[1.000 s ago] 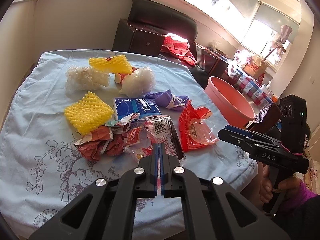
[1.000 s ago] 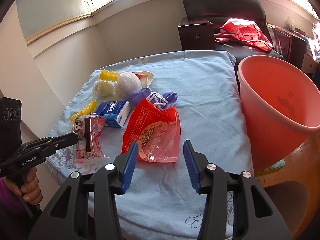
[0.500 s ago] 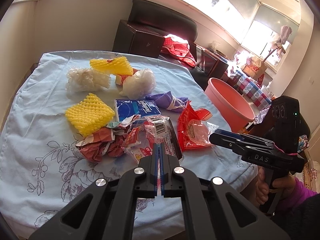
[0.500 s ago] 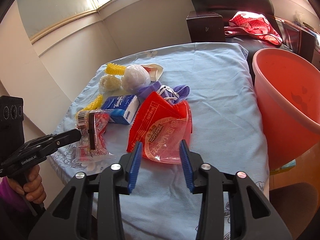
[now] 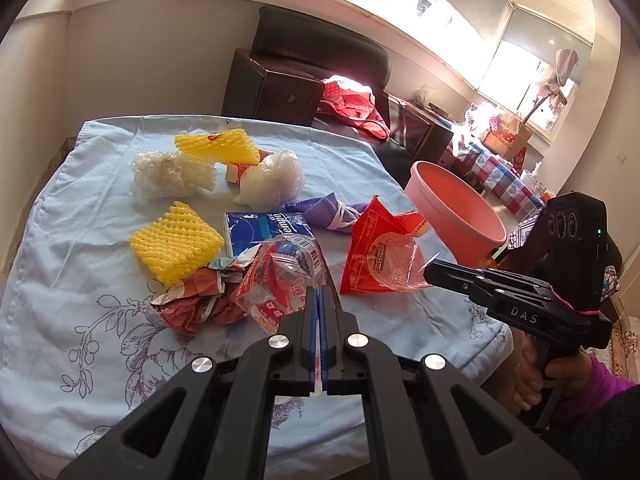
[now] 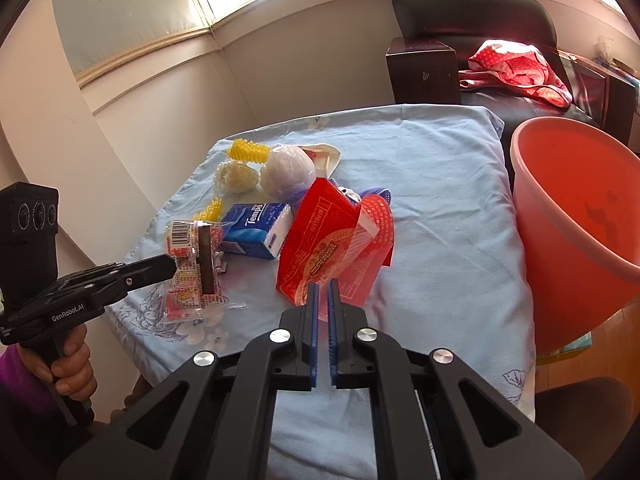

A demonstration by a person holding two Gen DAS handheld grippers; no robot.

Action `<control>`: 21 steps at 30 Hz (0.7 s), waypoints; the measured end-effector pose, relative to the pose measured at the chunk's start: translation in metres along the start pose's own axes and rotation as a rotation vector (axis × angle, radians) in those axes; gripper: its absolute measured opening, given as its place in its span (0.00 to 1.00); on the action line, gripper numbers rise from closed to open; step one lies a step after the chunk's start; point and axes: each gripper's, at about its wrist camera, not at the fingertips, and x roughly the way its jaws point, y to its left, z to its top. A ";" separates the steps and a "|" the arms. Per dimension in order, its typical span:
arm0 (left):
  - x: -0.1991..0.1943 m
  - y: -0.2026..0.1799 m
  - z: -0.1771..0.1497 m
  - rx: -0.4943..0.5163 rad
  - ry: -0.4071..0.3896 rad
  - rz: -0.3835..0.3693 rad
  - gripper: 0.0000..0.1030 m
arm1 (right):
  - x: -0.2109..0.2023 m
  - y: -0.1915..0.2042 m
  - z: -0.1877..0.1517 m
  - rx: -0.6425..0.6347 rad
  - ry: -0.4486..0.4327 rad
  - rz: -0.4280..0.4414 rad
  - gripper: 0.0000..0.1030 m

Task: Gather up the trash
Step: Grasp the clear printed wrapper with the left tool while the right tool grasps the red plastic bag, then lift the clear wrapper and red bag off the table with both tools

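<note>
surface: a desk (image 6: 452, 216) under a pale blue cloth printed with flowers, set against a cream wall.
room: bright windows run above the wall; a dark armchair (image 5: 320, 50) with a red spotted cloth (image 6: 516, 66) stands behind the desk, and a pink plastic tub (image 6: 568, 208) sits just beside the desk's right edge.
yellow foam nets: two (image 5: 176, 240) (image 5: 218, 146).
clear plastic bundles: two, a crinkled one (image 5: 170, 174) and a rounder white one (image 6: 286, 170).
blue tissue pack: one (image 6: 256, 230), lying mid-desk.
purple cloth piece: one (image 5: 328, 210), behind the red wrapper.
crumpled reddish paper: one (image 5: 196, 306), at the near left.
red snack wrapper: one (image 6: 332, 240), near the desk's front edge, tilted up off the cloth.
clear printed wrapper: one (image 6: 194, 272), with a barcode, lifted at the front left of the desk.
left claw: (image 5: 319, 300) pressed together, pinching the near edge of the clear printed wrapper.
right claw: (image 6: 323, 296) its jaws have just been closing and now pinch the lower edge of the red snack wrapper.
hands: a hand (image 5: 536, 376) in a purple sleeve grips each tool's handle.
change from a second ago: the right claw stood spread short of the red snack wrapper, which lay flat; now it is gripped and raised. the clear printed wrapper has bunched higher at the left claw.
</note>
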 end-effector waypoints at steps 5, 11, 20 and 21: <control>-0.004 -0.005 0.003 0.011 -0.022 -0.006 0.00 | -0.010 0.000 0.001 -0.001 -0.037 -0.004 0.04; -0.008 -0.015 0.013 0.032 -0.060 -0.024 0.00 | -0.023 -0.001 0.006 -0.011 -0.084 -0.022 0.04; -0.010 -0.039 0.032 0.102 -0.122 -0.041 0.00 | -0.038 -0.004 0.010 -0.011 -0.145 -0.058 0.04; -0.009 -0.041 0.034 0.106 -0.123 -0.043 0.00 | -0.040 -0.006 0.010 -0.008 -0.146 -0.060 0.04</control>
